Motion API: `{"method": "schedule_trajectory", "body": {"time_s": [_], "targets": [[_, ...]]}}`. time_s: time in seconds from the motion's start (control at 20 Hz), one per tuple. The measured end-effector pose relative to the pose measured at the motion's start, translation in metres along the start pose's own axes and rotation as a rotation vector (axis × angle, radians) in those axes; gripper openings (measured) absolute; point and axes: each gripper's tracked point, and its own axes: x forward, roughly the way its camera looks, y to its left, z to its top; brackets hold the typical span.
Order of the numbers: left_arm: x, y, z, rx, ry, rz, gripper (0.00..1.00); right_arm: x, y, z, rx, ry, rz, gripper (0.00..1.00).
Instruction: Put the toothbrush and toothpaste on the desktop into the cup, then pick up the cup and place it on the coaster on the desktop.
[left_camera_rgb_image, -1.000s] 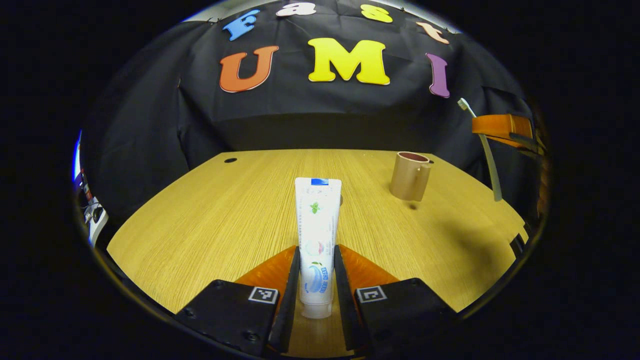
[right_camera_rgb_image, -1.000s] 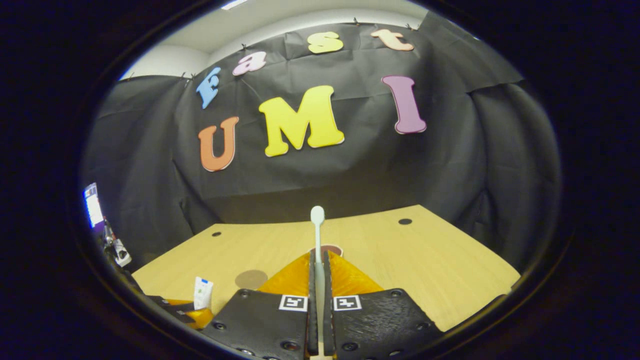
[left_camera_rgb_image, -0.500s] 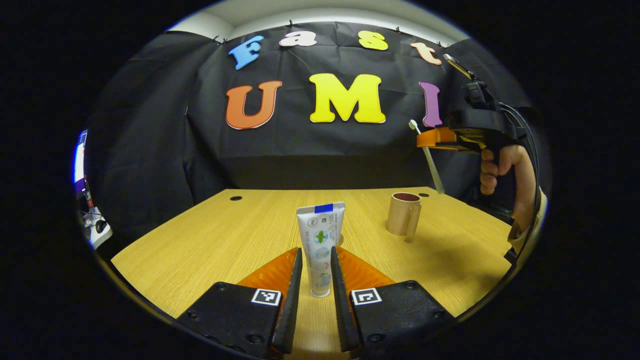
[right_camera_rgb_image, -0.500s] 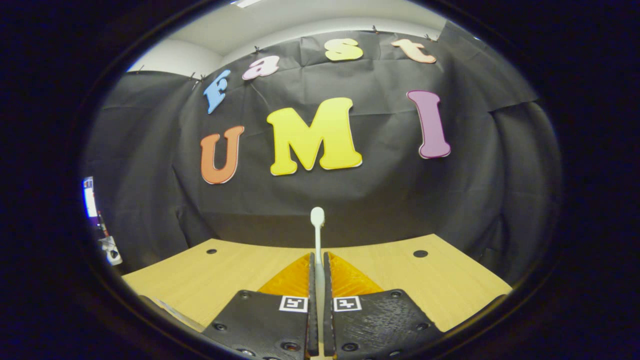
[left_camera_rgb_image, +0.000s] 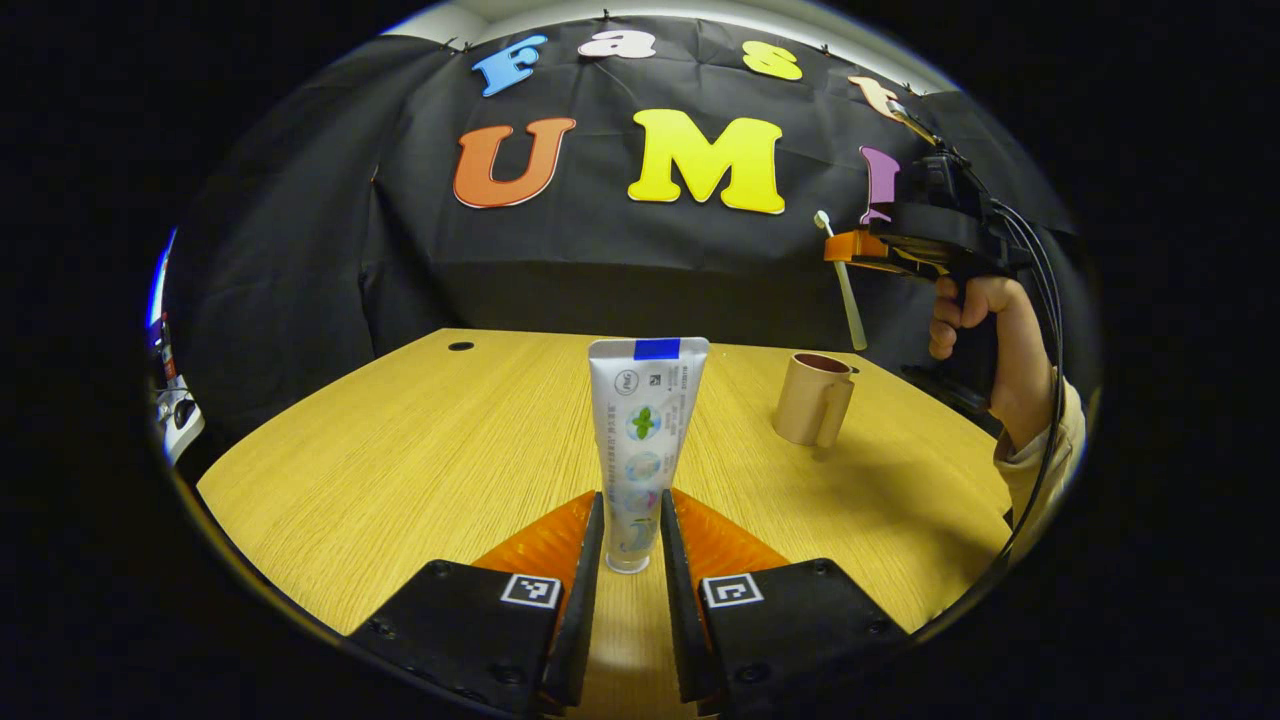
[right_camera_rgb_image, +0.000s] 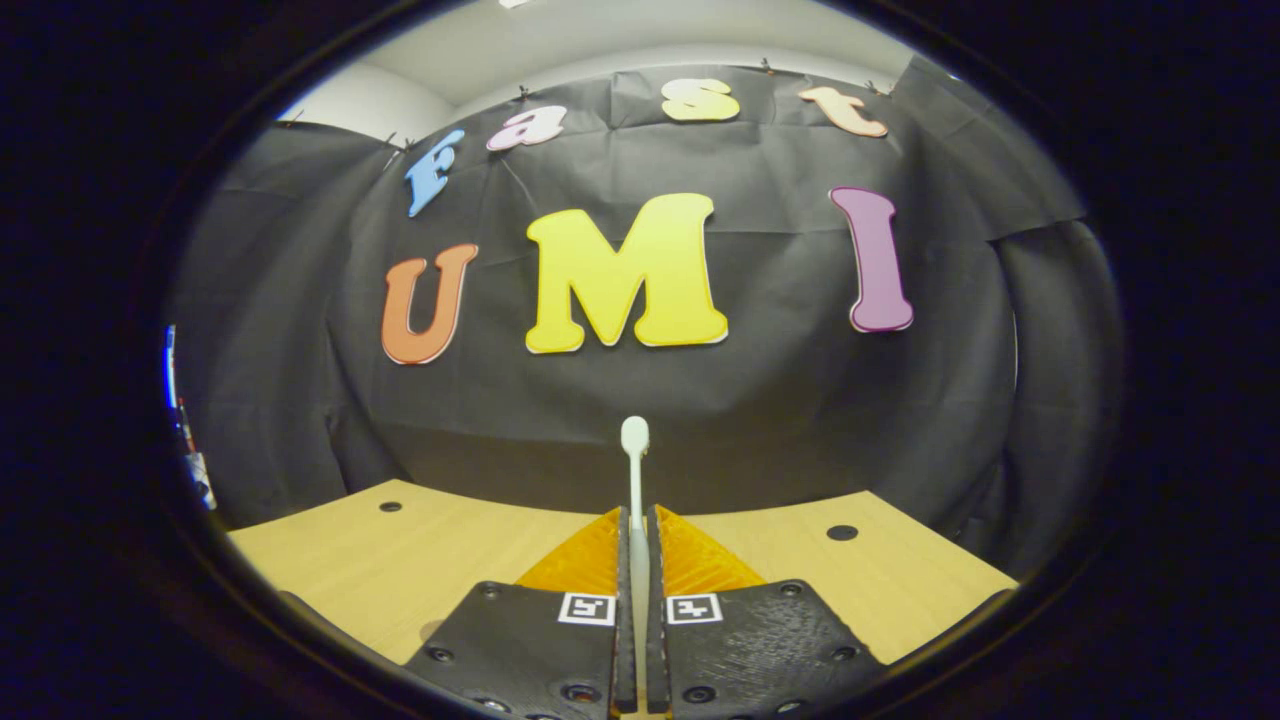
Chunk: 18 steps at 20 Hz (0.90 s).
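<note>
Above the wooden desk (left_camera_rgb_image: 400, 450), the right gripper (left_camera_rgb_image: 850, 248) clamps a toothbrush (left_camera_rgb_image: 840, 285) hanging nearly upright, handle-end just over the cup (left_camera_rgb_image: 815, 398), while the left gripper (left_camera_rgb_image: 630, 540), farther away, pinches the toothpaste (left_camera_rgb_image: 640, 440).

Left gripper (left_camera_rgb_image: 630, 515) and right gripper (right_camera_rgb_image: 635, 540) both clamped, held aloft

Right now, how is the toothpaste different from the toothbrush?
The toothpaste is a wide, flat tube with pictures printed on it; the toothbrush is a thin, plain white stick. The toothpaste stands low, close to the table, while the toothbrush hangs high above the cup. Both are pinched between gripper fingers: toothpaste in the left gripper, toothbrush in the right gripper.
</note>
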Motion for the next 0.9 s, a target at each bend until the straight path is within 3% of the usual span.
{"method": "schedule_trajectory", "body": {"time_s": [0.05,0.1,0.15,0.4,0.75,0.9], "targets": [[0.000,0.002,0.000,0.007,-0.008,0.020,0.37,0.002,-0.003,0.001,0.009,-0.006,-0.002,0.04],[0.000,0.005,0.001,0.013,-0.028,0.032,0.53,0.004,-0.004,0.002,0.017,-0.014,0.002,0.04],[-0.001,0.007,0.006,0.016,-0.062,0.048,0.48,0.006,-0.005,0.002,0.019,-0.019,0.003,0.04],[0.003,0.000,0.010,0.017,-0.139,0.066,0.83,0.020,-0.010,-0.004,0.003,-0.027,0.003,0.04],[0.030,-0.002,0.011,0.012,-0.137,0.096,0.83,0.029,-0.003,-0.001,-0.013,-0.047,0.014,0.04],[0.035,0.002,0.008,-0.007,-0.124,0.110,0.77,0.031,-0.004,-0.001,-0.016,-0.051,0.012,0.04]]}}
